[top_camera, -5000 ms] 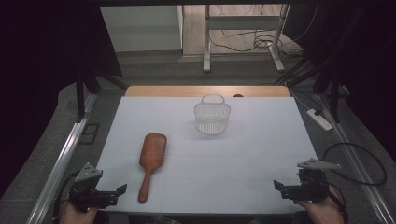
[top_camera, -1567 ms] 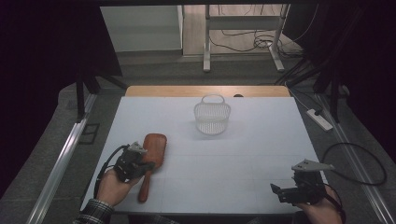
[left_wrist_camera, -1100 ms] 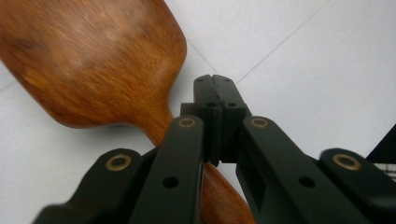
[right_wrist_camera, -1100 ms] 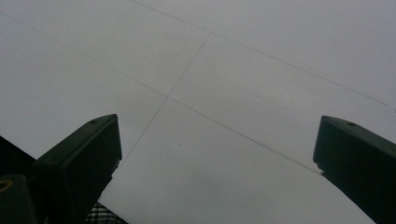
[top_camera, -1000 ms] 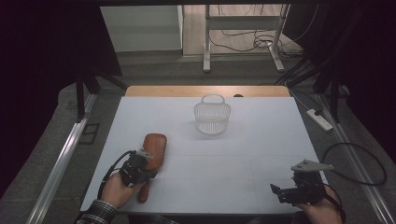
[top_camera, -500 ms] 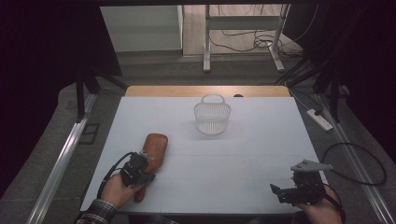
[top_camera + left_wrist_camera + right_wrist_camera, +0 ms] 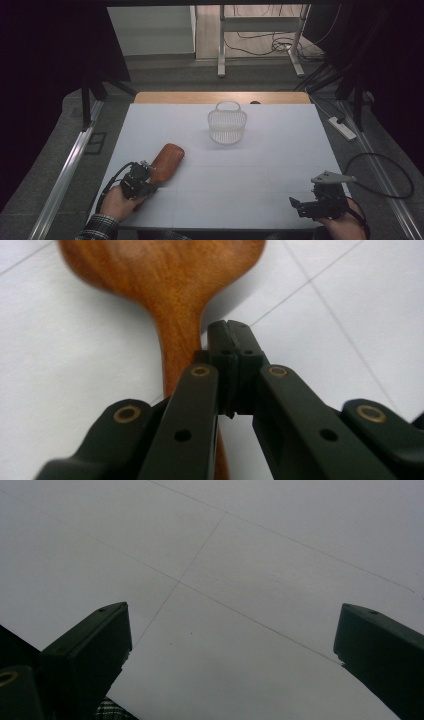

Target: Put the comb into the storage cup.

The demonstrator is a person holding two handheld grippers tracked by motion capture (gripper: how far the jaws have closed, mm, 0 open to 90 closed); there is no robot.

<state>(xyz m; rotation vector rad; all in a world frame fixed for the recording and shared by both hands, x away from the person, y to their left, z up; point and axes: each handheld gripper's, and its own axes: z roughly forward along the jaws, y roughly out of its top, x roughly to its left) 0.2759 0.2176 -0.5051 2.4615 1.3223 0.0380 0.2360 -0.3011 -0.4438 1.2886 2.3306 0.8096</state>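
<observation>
Looking along the left gripper (image 7: pixel 231 340), its jaws meet with nothing between, beside the wooden brush (image 7: pixel 170 285) handle. From above, the brush (image 7: pixel 165 162) lies near the table's (image 7: pixel 280 165) left front; the right gripper (image 7: pixel 312 202) gapes wide.

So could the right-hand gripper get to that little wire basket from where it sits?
Probably yes: the right gripper has open jaws, and only bare white table lies between it and the wire basket.

Wooden brush (image 7: pixel 166 161) lying slantwise at near left of white table (image 7: pixel 280 165), left gripper (image 7: pixel 137 181) at its handle end. Wire basket (image 7: pixel 227 125) upright at far centre. Right gripper (image 7: pixel 320 199) at near right, well apart.
</observation>
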